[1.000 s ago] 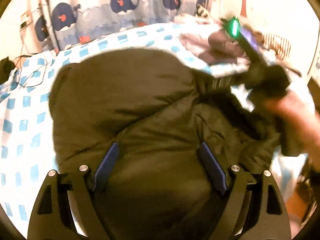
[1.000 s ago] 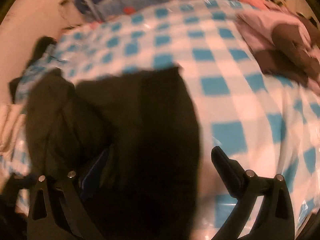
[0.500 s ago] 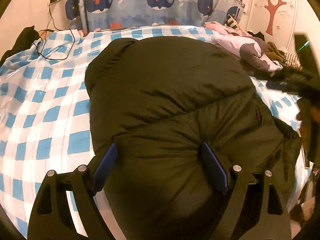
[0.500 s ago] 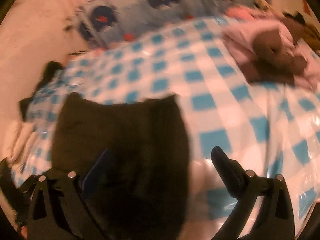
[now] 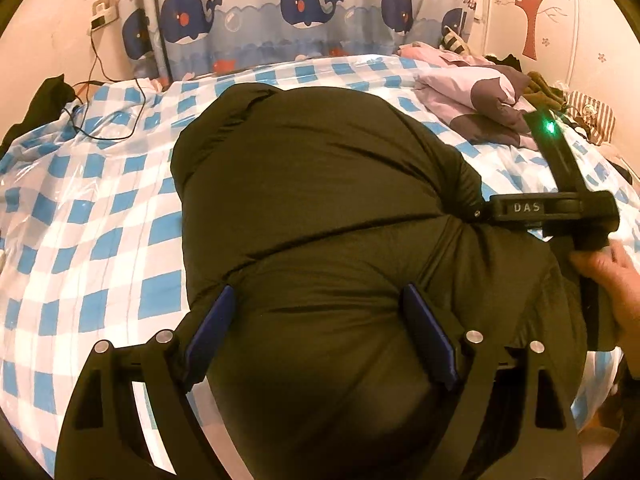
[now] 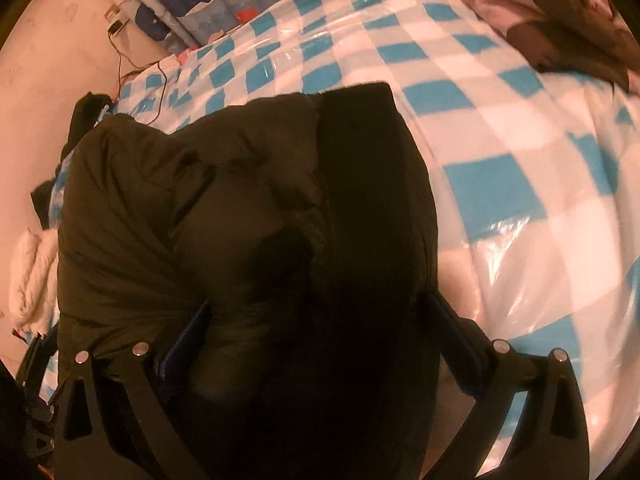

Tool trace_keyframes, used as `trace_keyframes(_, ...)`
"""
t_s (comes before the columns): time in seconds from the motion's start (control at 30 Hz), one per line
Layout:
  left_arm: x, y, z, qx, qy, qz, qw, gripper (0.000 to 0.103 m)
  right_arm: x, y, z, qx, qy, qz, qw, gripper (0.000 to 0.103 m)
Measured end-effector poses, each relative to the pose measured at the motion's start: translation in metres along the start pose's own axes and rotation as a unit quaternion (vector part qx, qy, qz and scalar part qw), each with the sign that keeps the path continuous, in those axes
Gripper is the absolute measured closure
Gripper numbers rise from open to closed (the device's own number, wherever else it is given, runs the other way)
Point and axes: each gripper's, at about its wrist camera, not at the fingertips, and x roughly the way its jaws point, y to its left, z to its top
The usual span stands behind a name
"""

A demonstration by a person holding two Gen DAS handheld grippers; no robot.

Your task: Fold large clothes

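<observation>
A dark olive puffy jacket (image 5: 320,184) lies folded in a thick bundle on the blue-and-white checked bed cover (image 5: 100,240). My left gripper (image 5: 320,320) stands wide open over its near end, and the padded bulk swells up between the blue pads (image 5: 210,330). At the jacket's right side my right gripper (image 5: 480,210) pokes its tips into a crease, held by a hand (image 5: 612,280). In the right wrist view the jacket (image 6: 240,208) fills the gap of the right gripper (image 6: 320,328), whose jaws also stand wide. Neither pair of pads visibly squeezes the cloth.
A pink and brown quilt (image 5: 472,96) with other clothes is heaped at the bed's far right. A black cable (image 5: 108,128) trails over the far left corner, next to a dark garment (image 5: 44,100). Whale-print curtain (image 5: 304,8) hangs behind. Bare cover lies left of the jacket.
The jacket has settled flat on the bed. The right gripper came down from the upper right onto the jacket's right side, and the jacket now fills the gap beside its right finger.
</observation>
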Motion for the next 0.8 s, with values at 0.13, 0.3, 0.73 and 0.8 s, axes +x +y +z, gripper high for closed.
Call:
trace_keyframes(0.13,0.000,0.002,-0.002,0.000,-0.001,-0.005,1.0000,0.022,0.010,-0.008,-0.004,0.022,0.000,0.023,0.999,0.006)
trace_keyframes(0.3,0.001,0.002,-0.002,0.000,0.000,-0.006,1.0000,0.022,0.017,-0.012,-0.009,0.033,-0.004,0.035,0.999,0.006)
trace_keyframes(0.73,-0.011,0.127,-0.038,-0.283,0.006,-0.057,0.9574,0.016,0.017,-0.016,-0.012,0.040,0.001,0.041,0.998,0.006)
trace_keyframes(0.8,-0.003,0.150,-0.048,-0.329,0.009,-0.079,0.9411,0.016,0.018,-0.017,-0.010,0.040,0.003,0.043,0.998,0.006)
